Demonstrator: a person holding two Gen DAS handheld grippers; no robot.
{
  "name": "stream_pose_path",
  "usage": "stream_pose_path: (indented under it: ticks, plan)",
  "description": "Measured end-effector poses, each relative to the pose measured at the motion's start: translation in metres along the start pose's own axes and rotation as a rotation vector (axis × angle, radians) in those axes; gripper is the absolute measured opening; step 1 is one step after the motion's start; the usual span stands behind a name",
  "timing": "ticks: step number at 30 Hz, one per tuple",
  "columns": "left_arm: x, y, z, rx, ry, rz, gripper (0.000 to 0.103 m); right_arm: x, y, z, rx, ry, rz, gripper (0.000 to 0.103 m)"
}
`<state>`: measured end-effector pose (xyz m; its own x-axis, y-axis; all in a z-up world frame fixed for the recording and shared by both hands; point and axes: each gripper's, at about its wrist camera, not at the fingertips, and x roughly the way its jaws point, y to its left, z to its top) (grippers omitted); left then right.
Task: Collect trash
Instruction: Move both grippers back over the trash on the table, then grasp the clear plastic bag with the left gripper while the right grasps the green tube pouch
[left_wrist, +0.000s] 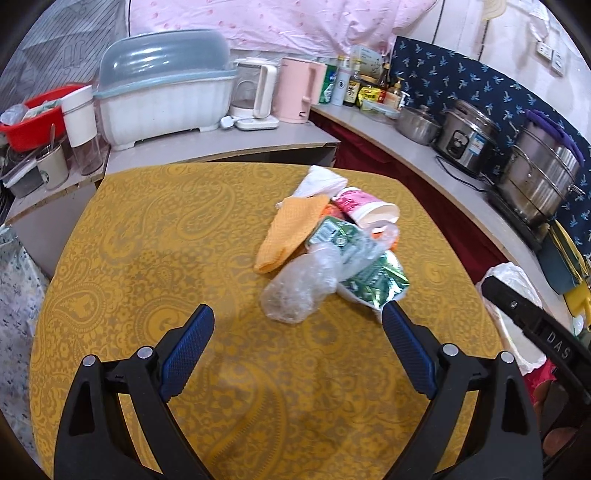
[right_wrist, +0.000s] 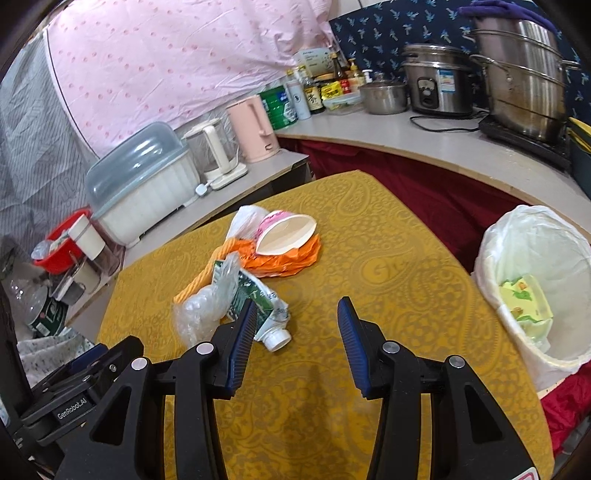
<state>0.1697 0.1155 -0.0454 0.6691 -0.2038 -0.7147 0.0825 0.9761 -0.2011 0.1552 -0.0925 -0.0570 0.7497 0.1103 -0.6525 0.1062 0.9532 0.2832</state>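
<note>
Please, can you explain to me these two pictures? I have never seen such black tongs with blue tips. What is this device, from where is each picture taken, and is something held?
A person holds one pair of tongs in each hand; a camera on each looks forward along them. One picture looks along the left tongs, the other along the right tongs. Both are open and hold nothing. On the yellow tablecloth lies a trash pile: a paper cup, an orange cloth, a clear plastic bag and a green pouch. Beside the table stands a lined trash bin.

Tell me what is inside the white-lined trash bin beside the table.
Inside the white-lined trash bin lies one pale yellow-green printed carton. The bin's bottom beneath it is hidden.
</note>
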Motion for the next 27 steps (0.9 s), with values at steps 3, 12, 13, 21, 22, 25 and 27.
stream_pose_path:
  ticks: [3,12,13,21,22,25,27]
  plan:
    - [0.013,0.005,0.002,-0.009,0.019,0.001,0.088,0.018,0.008,-0.002,-0.014,0.027,0.005,0.045]
    - [0.058,0.011,0.011,-0.039,0.083,-0.025,0.088,0.069,0.016,-0.004,-0.029,0.093,0.022,0.045]
    - [0.064,0.011,0.012,-0.046,0.092,-0.032,0.088,0.073,0.015,-0.004,-0.028,0.099,0.025,0.045]
    - [0.098,0.006,0.015,-0.009,0.138,-0.053,0.073,0.105,0.01,-0.004,-0.002,0.139,0.066,0.045]
    - [0.101,0.006,0.015,-0.009,0.148,-0.059,0.068,0.107,0.01,-0.004,0.0,0.139,0.078,0.045]
    - [0.111,0.007,0.013,-0.011,0.179,-0.084,0.056,0.115,0.013,-0.002,-0.012,0.15,0.105,0.047]
    - [0.113,0.005,0.011,-0.005,0.188,-0.093,0.047,0.118,0.017,-0.002,-0.033,0.146,0.1,0.049]
